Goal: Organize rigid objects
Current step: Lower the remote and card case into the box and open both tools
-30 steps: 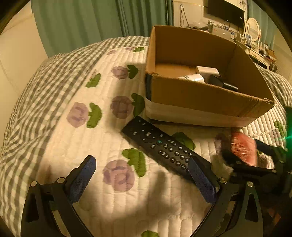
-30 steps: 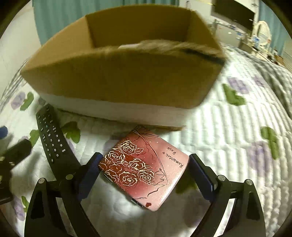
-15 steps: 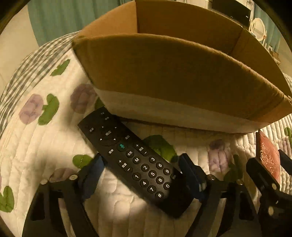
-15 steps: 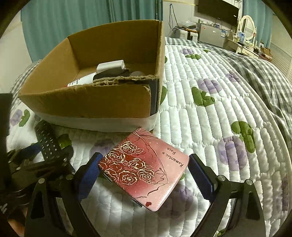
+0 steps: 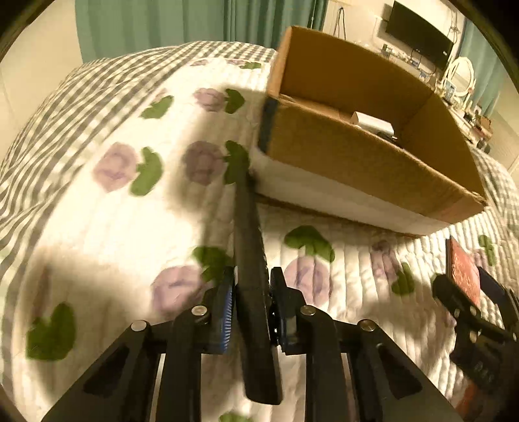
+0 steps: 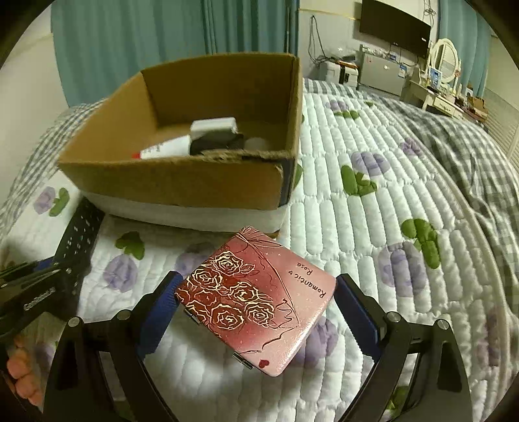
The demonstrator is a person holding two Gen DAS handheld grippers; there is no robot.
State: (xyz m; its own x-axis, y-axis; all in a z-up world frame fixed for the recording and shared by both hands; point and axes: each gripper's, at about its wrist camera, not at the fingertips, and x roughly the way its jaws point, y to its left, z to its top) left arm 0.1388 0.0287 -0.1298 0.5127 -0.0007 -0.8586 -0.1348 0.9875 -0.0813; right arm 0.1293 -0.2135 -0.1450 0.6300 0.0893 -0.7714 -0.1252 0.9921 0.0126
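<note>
My left gripper (image 5: 250, 311) is shut on a black remote control (image 5: 249, 259), held on edge above the quilt, its far end toward the cardboard box (image 5: 366, 162). The remote also shows in the right wrist view (image 6: 79, 232). My right gripper (image 6: 256, 305) is shut on a pink case with rose drawings (image 6: 256, 302), held flat above the quilt in front of the box (image 6: 181, 181). The case also shows in the left wrist view (image 5: 462, 269). The box holds a white block (image 6: 214, 126), a white tube (image 6: 165, 149) and a dark object.
A white quilt with purple flowers (image 6: 373, 227) covers the bed, with a grey checked blanket (image 6: 464, 146) at the right. Green curtains (image 5: 162, 26), a wall TV (image 6: 394, 27) and a dresser with a mirror (image 6: 444, 65) stand behind.
My left gripper has closed on the remote and lifted it off the quilt, turning it on edge. My right gripper has risen with the pink case, so the box's inside shows.
</note>
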